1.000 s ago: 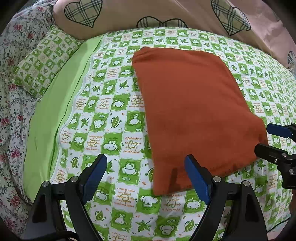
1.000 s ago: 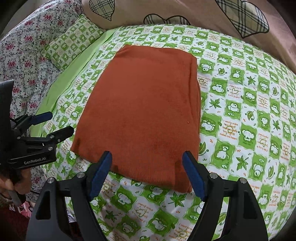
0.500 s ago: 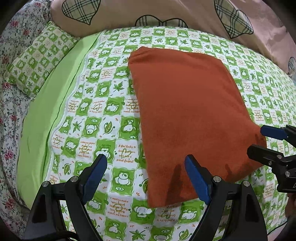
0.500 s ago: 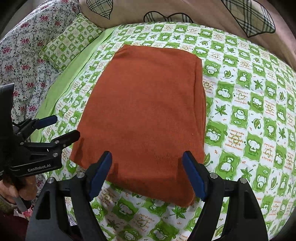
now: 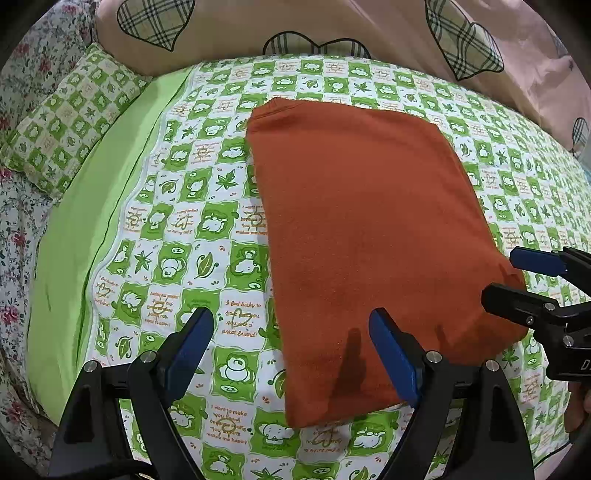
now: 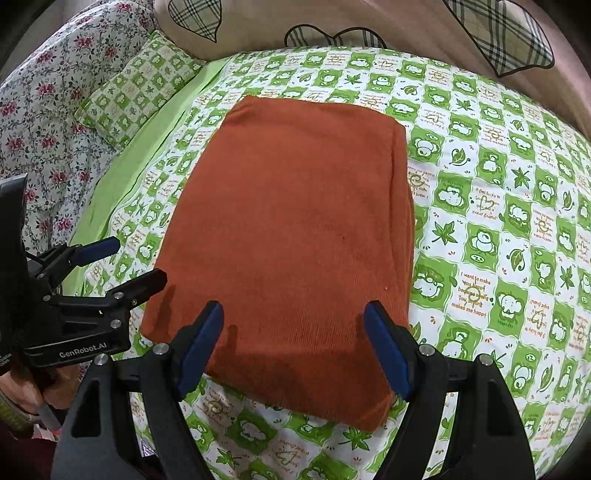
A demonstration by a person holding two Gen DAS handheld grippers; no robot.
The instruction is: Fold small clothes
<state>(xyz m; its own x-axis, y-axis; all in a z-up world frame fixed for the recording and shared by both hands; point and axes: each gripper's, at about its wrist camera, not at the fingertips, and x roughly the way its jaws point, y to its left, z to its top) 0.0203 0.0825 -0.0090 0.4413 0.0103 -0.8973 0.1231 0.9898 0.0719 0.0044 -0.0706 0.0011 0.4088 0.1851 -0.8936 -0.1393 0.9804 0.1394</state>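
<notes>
At the far left, a white floral-print quilt with red roses (image 6: 48, 122) is lying along the edge of the bed, and a small green-and-white checked pillow (image 5: 70, 122) is resting against it. Next to these, a plain lime-green strip of sheet (image 5: 92, 229) is running down the side of the green-and-white checked bedspread printed with leaves and cartoon animals (image 5: 177, 229).

I am holding my left black two-finger gripper with blue pads (image 5: 291, 350) low over the near edge of that bedspread. Its jaws are standing wide apart and gripping nothing; the left pad is hovering over bare bedspread, while the right pad is sitting over the near left corner of the cloth and casting a shadow on it.

The folded rust-orange knit garment (image 6: 295, 229) is lying flat in a rough rectangle at the middle of the bedspread, its thick folded edge showing along its right side.

I am holding my right black two-finger gripper with blue pads (image 6: 293, 343) over the garment's near edge. Its jaws are likewise spread apart, both pads over the cloth, clamping nothing. Whether the pads are touching the fabric, I cannot tell.

Beyond the garment, a beige duvet with plaid heart patches (image 6: 258, 22) is lying across the head of the bed.
</notes>
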